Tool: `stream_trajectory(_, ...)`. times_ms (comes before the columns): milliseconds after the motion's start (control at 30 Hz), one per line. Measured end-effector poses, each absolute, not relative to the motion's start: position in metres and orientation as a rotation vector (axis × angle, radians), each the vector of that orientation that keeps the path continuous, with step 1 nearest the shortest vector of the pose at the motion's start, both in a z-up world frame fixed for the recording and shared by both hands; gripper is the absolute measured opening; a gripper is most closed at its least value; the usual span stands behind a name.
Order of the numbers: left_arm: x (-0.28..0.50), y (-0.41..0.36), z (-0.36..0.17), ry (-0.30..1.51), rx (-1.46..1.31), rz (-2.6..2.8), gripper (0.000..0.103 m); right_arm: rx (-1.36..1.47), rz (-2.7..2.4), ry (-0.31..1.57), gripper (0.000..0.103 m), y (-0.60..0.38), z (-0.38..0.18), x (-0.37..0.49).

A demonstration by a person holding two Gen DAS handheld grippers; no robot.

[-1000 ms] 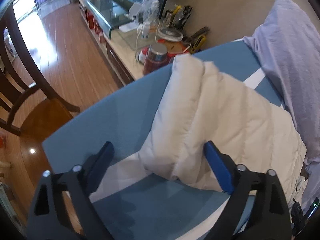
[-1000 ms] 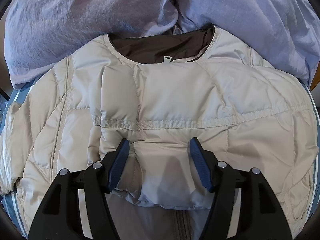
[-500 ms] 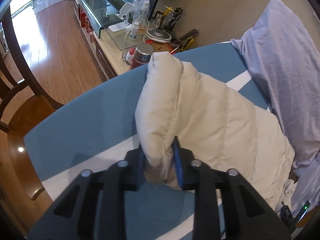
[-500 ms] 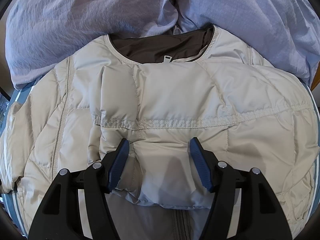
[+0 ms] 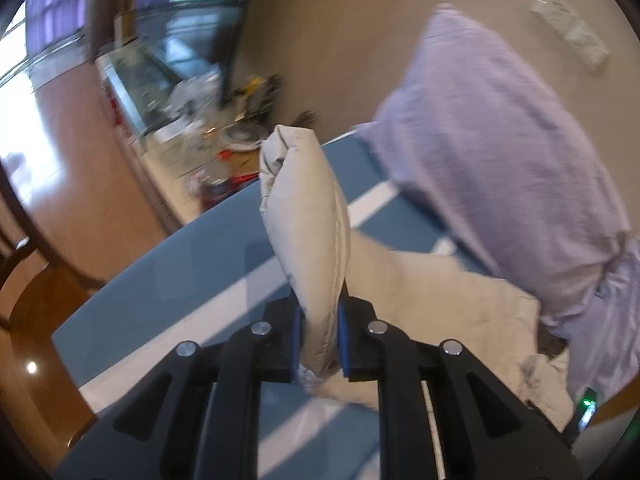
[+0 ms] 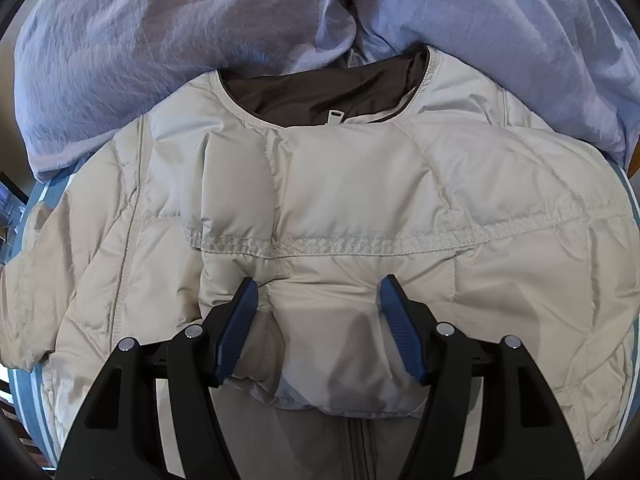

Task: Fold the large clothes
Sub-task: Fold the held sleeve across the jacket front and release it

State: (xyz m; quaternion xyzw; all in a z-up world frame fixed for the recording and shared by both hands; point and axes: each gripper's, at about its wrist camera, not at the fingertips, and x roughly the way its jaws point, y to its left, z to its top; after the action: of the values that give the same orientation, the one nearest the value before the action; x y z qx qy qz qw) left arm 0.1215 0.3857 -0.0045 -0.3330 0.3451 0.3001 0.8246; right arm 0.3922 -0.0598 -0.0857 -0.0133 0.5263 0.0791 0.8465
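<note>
The left gripper (image 5: 320,340), jaws closing on the jacket's sleeve (image 5: 308,220), must carry it across the jacket (image 6: 360,200) (right gripper (image 6: 320,300) wide, pressing down).

Cream sleeve (image 5: 308,216) between closing jaws

Beyond the work in front of you lies a blue surface with white stripes (image 5: 168,296). To your left, a dark wooden chair (image 5: 36,304) stands on a glossy reddish-brown wood floor (image 5: 76,160). Further back, a low pale sideboard (image 5: 160,168) carries blurred clutter, too smeared to name beyond a round metal lid (image 5: 244,134) and something red (image 5: 228,155). A beige wall (image 5: 340,32) rises behind it, with white wall sockets (image 5: 568,28) up right.
</note>
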Motion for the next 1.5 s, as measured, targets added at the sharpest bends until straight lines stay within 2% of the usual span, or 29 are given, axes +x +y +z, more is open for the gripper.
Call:
stream_trajectory(300,0.189,0.308,0.051,0.704,-0.55,0.419,0.015,0.022,0.188,1.128,0.069,-0.065,-0.081,0.391)
stream_trajectory(633,0.238,0.225,0.054,0.745,-0.477,0.236,0.015,0.068,0.235,1.122,0.071,-0.08,-0.07,0.375)
stream_trajectory(900,0.272,0.163,0.056,0.767,-0.41,0.078,0.015,0.096,0.23,1.093,0.079,-0.112,-0.059,0.361)
stream_trajectory(1100,0.299,0.106,0.047,0.806,-0.361,-0.051,0.015,0.107,0.193,1.078,0.079,-0.137,-0.051,0.355)
stream_trajectory(1500,0.339,0.028,-0.018,0.987,-0.224,-0.113,0.015,0.116,0.139,1.06,0.079,-0.169,-0.045,0.343)
